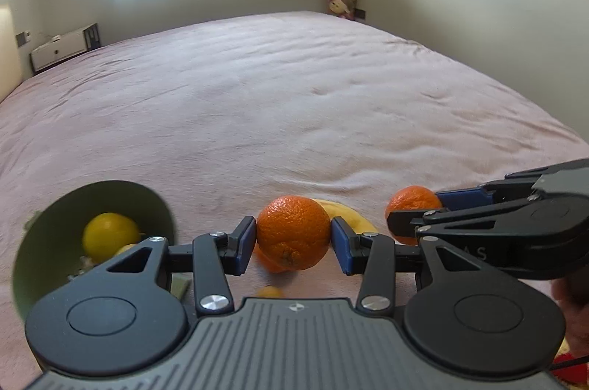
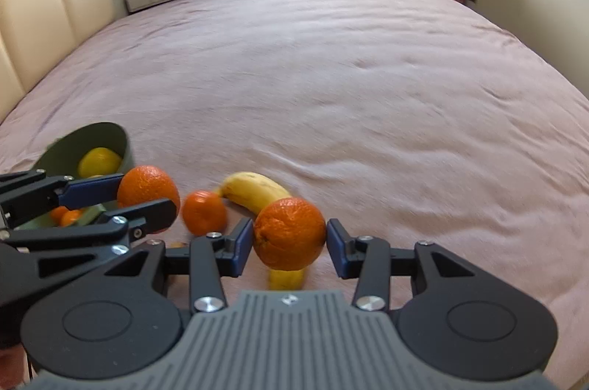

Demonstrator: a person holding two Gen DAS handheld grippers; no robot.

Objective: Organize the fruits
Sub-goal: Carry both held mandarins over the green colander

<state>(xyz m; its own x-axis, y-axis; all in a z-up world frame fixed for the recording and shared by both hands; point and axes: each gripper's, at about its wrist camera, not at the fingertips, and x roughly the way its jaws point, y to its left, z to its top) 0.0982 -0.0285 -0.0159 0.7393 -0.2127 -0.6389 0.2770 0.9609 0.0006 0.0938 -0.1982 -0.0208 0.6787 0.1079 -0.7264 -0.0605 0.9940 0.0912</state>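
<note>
Left hand-held gripper (image 1: 293,237): blue pads clamped on a round orange (image 1: 293,232), lifted off the bed. Right hand-held gripper (image 2: 289,237): grasping a second round orange (image 2: 289,233), also clear of the pink bedspread (image 2: 349,77). Between and beyond them, on the bed, a smaller loose tangerine (image 2: 204,212) and a yellow banana (image 2: 254,191). Far left, an olive-green bowl (image 2: 125,147) tilted on its side, holding a yellow lemon (image 2: 98,162) and small orange fruits (image 2: 66,215).
</note>
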